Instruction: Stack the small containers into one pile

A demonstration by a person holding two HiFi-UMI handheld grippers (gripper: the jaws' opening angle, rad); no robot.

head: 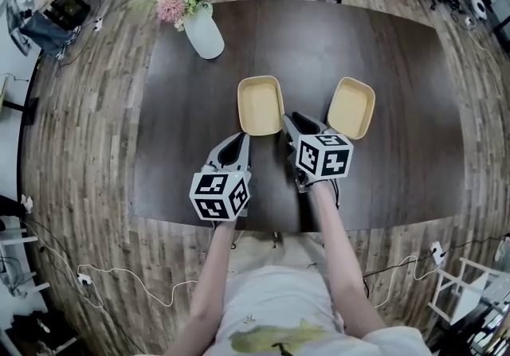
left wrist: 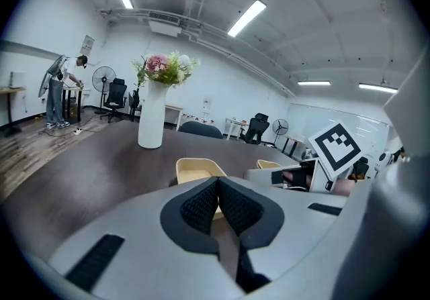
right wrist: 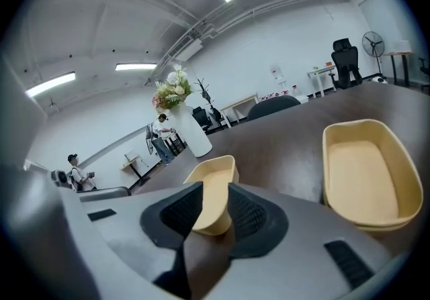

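Dark table (head: 382, 68) seen from above. A tan container (head: 260, 104) sits just ahead of the left claw (head: 241, 138) and close against the left side of the right claw (head: 289, 118), blocking both going forward. A second container (head: 351, 107) stands ahead and to the right of the right claw, with a lane of bare tabletop between the two containers. Far ahead and left of the left claw stands a flower vase (head: 205, 34), with open table before it.
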